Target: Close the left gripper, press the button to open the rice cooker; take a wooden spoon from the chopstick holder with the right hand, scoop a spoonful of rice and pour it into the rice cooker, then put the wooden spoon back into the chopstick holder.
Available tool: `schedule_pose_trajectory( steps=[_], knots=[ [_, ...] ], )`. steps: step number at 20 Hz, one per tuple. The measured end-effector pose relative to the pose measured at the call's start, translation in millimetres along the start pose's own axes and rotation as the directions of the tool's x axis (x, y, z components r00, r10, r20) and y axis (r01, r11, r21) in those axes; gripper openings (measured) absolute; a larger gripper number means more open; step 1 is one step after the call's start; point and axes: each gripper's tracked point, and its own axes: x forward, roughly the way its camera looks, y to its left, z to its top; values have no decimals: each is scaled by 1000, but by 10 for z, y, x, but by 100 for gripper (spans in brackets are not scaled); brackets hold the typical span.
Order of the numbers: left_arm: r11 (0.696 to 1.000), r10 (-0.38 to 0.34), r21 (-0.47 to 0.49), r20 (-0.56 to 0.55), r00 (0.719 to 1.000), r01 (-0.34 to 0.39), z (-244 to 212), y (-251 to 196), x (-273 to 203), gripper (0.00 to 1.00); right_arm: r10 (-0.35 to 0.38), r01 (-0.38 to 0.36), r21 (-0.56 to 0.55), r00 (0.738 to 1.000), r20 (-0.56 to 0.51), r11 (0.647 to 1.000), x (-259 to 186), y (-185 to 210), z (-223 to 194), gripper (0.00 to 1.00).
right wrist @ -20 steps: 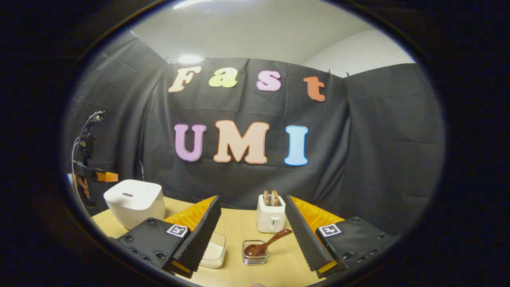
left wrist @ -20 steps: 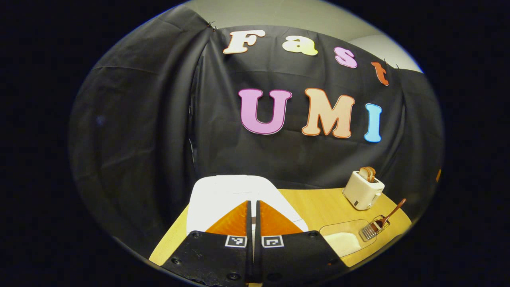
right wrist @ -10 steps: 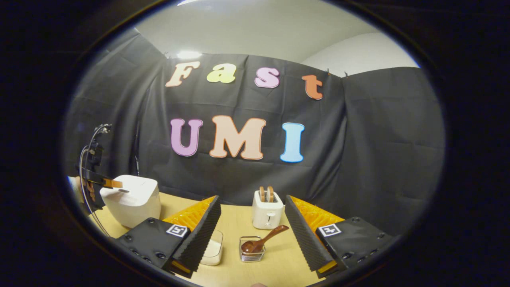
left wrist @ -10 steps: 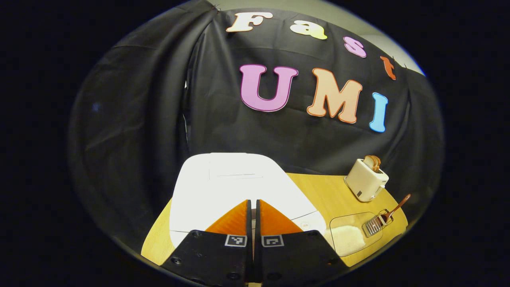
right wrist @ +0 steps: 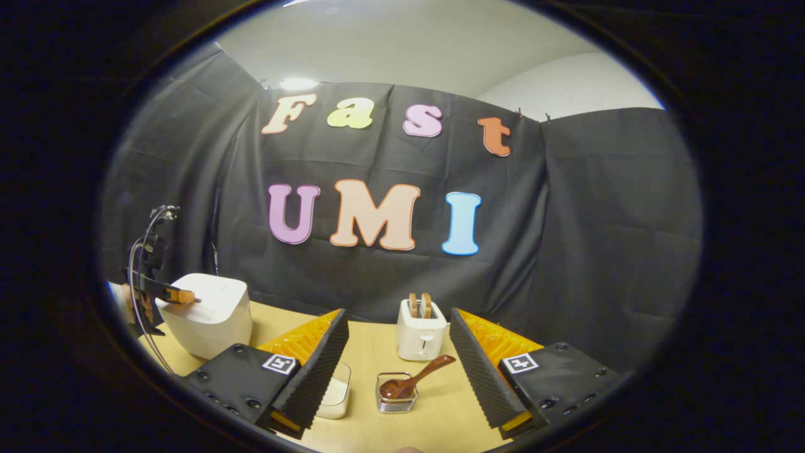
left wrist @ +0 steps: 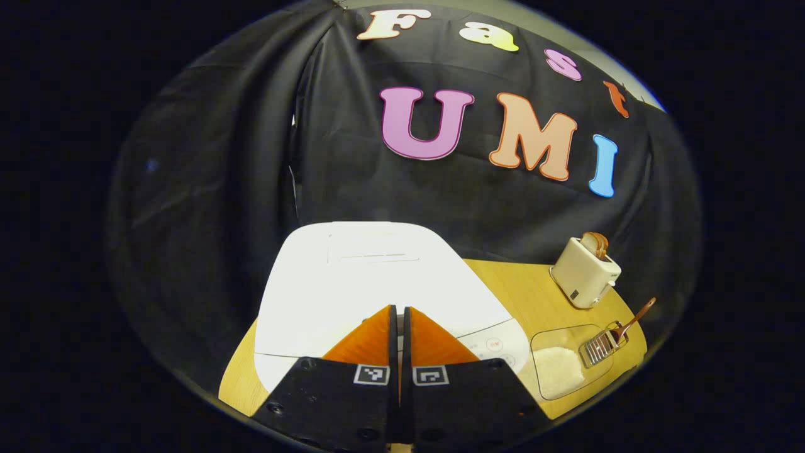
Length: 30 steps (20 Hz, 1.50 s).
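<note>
The white rice cooker has its lid down. My left gripper is shut, its tips right over the front of the lid; in the right gripper view it rests at the cooker's top left edge. A wooden spoon leans in the clear chopstick holder, straight ahead of my open right gripper, which holds nothing. A clear container of rice stands just left of the holder, partly behind a finger. In the left gripper view the rice container, holder and spoon lie at the right.
A white toaster with bread slices stands behind the holder; in the left gripper view the toaster is at the back right. The wooden table ends close to the black cloth wall. A hand holds the left gripper.
My left gripper has come down and forward onto the rice cooker, which now looms larger. The right gripper has barely moved and stays open.
</note>
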Motion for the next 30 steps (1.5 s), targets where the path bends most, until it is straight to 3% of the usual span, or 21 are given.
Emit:
schedule_pose_trajectory(
  steps=[6, 11, 18, 19, 20, 21, 24, 30],
  knots=[
    [999, 15, 51, 8, 1000, -16, 44, -19, 16, 0, 4, -4, 22, 1000, 3, 1000, 21, -11, -36, 99],
    [995, 38, 90, 101, 994, -47, 478, -50, -74, 0, -3, 2, 36, 1000, 25, 999, 40, -107, 18, 100],
    [996, 40, 72, 224, 974, -58, 1022, -75, -207, 1, 8, -11, 55, 999, 43, 998, 77, -161, 42, 99],
    [996, 27, 72, 241, 970, -45, 1100, -123, -247, 7, 14, -17, 58, 999, 45, 998, 85, -154, 48, 99],
    [996, 20, 82, 265, 964, -43, 1176, -157, -278, 25, 18, -21, 58, 999, 45, 998, 88, -159, 42, 99],
    [994, 18, 99, 288, 957, -49, 1247, -182, -339, 33, 23, -25, 58, 999, 46, 998, 93, -163, 39, 99],
    [992, 12, 110, 345, 938, -53, 1431, -290, -542, 96, 28, -31, 61, 998, 50, 998, 127, -191, 29, 99],
    [996, -6, 80, 427, 904, -31, 1529, -571, -1108, 96, 26, -29, 79, 999, 39, 996, 293, -346, -65, 99]
  ],
)
